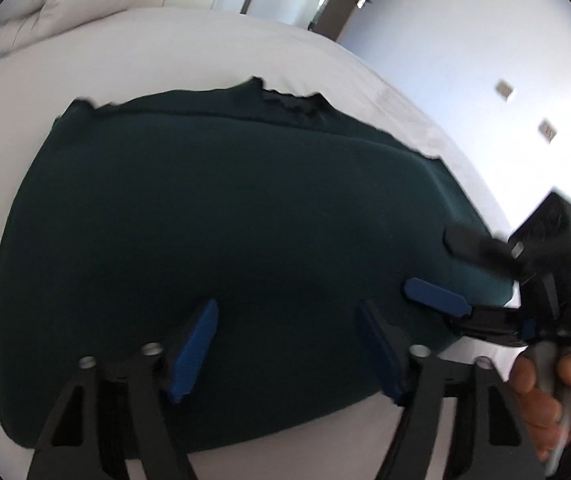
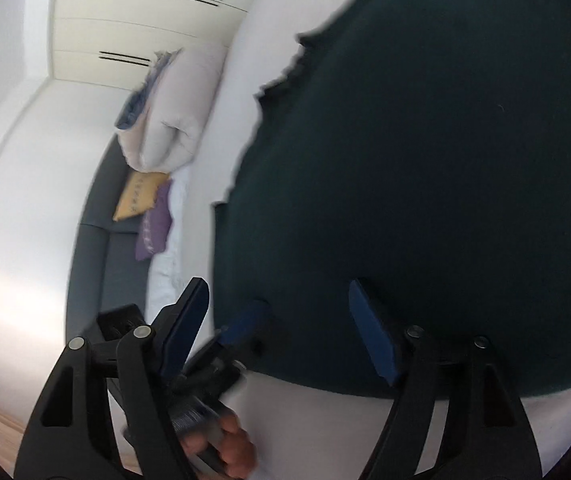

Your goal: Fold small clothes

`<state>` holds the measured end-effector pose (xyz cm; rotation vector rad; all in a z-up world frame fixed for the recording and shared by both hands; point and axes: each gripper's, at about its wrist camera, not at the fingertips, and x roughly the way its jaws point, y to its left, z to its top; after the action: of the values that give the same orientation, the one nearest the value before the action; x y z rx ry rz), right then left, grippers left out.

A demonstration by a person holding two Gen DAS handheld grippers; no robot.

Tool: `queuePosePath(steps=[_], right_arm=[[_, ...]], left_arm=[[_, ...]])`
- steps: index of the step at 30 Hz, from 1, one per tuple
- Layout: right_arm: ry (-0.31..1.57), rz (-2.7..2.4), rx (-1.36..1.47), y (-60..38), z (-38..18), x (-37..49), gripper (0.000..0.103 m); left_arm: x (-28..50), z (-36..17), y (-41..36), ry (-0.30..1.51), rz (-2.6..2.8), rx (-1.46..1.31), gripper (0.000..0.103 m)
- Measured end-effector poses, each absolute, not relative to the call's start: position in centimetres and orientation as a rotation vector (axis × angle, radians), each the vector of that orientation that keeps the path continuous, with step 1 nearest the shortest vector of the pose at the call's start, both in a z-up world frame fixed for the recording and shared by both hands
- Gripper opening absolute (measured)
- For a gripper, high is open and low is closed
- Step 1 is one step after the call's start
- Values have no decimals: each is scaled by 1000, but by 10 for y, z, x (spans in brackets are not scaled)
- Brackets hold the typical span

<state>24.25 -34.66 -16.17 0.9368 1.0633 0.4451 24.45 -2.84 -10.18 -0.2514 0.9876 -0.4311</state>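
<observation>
Left wrist view shows my left gripper (image 1: 285, 344) and right gripper (image 1: 437, 264) both spread apart, holding nothing, over the dark green garment (image 1: 213, 216) lying flat near the bed (image 1: 189, 44) edge; closing shallow could pinch only one layer.

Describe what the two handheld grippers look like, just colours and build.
Both match: the left gripper and right gripper have black triangular cut-out frames, silver bolt heads at the joints, and flat blue pads lining the fingers. A bare hand holds the right one by a grey handle; no sleeve shows.
</observation>
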Motion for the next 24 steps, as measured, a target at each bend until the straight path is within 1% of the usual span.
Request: queuePosePath(steps=[2, 7, 10, 11, 13, 14, 15, 17, 20, 22, 23, 24], right_arm=[[1064, 455, 984, -352, -165, 239, 54], [937, 295, 1083, -426, -163, 232, 54], [881, 206, 1109, -471, -157, 219, 56], [863, 156, 1087, -483, -150, 214, 56], [834, 95, 1078, -504, -139, 205, 59], [825, 68, 1071, -510, -134, 202, 63], [812, 42, 1058, -514, -128, 198, 66], [790, 17, 1024, -520, -110, 180, 72], [787, 70, 982, -511, -84, 175, 72], [808, 142, 935, -485, -71, 185, 72], [818, 185, 922, -496, -52, 172, 72], [836, 235, 910, -480, -48, 180, 72]], left_arm=[[248, -99, -13, 992, -414, -283, 63], [248, -105, 32, 982, -410, -399, 63], [238, -101, 54, 960, -407, -406, 63], [236, -99, 62, 954, -377, -399, 68], [223, -92, 89, 909, -328, -443, 69], [218, -89, 101, 890, -310, -480, 75], [211, -87, 116, 873, -262, -502, 86], [208, -83, 133, 842, -207, -540, 92], [211, -87, 148, 852, -261, -655, 92], [223, -97, 144, 904, -314, -711, 92], [229, -102, 141, 931, -339, -729, 92], [232, -107, 136, 954, -351, -741, 92]])
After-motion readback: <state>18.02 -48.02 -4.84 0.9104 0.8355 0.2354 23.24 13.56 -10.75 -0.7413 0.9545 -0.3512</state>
